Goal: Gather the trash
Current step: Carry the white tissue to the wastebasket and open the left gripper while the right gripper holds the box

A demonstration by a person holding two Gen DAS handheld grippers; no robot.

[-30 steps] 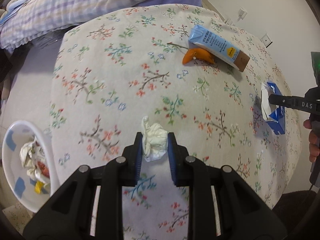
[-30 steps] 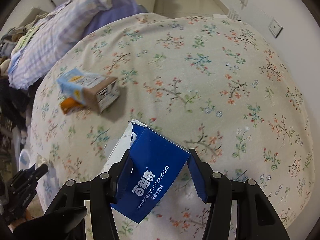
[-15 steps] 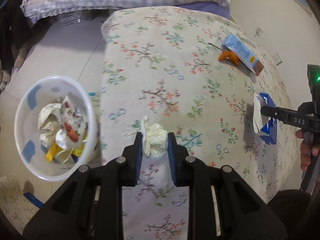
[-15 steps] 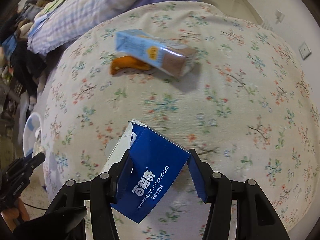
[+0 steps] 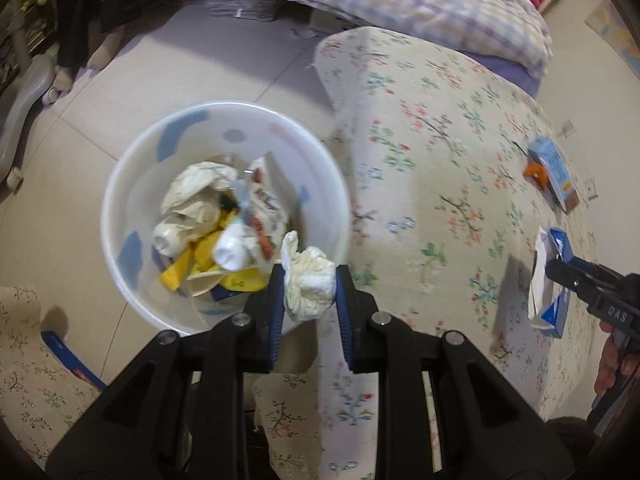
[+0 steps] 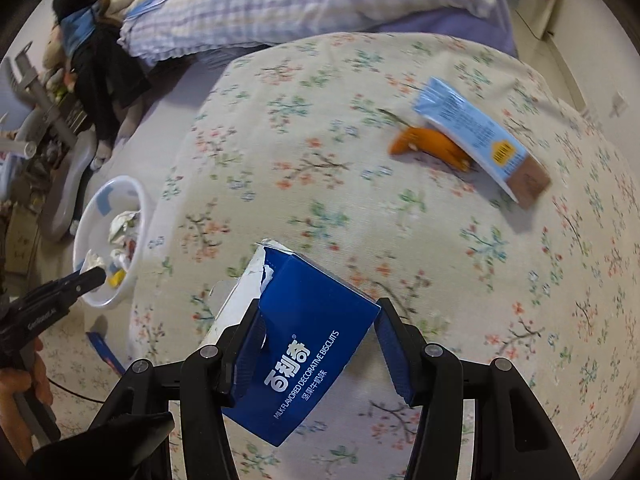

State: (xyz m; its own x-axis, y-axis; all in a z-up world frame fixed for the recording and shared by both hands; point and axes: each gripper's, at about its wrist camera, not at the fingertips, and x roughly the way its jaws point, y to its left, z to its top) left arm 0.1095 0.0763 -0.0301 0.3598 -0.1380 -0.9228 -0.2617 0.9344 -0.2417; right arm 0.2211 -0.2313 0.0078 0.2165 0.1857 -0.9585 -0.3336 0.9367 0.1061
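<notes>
Tissue wad (image 5: 308, 286) is sitting pinched in the left tool (image 5: 309, 304), hanging over the near rim of the white bin (image 5: 120, 184); carrying it further over the middle before letting go looks wise. Right tool (image 6: 316, 344) is clamping a blue biscuit box (image 6: 308, 356) above the floral surface (image 6: 400, 220).

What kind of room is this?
Probably a bedroom: a checked quilt is heaped on a bed, beside a floral-covered table, with a white waste bin on the tiled floor.

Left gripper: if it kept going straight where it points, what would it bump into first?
Probably the trash bin; the left gripper, holding the crumpled tissue, seems aimed near its rim, though depth is unclear.
</notes>
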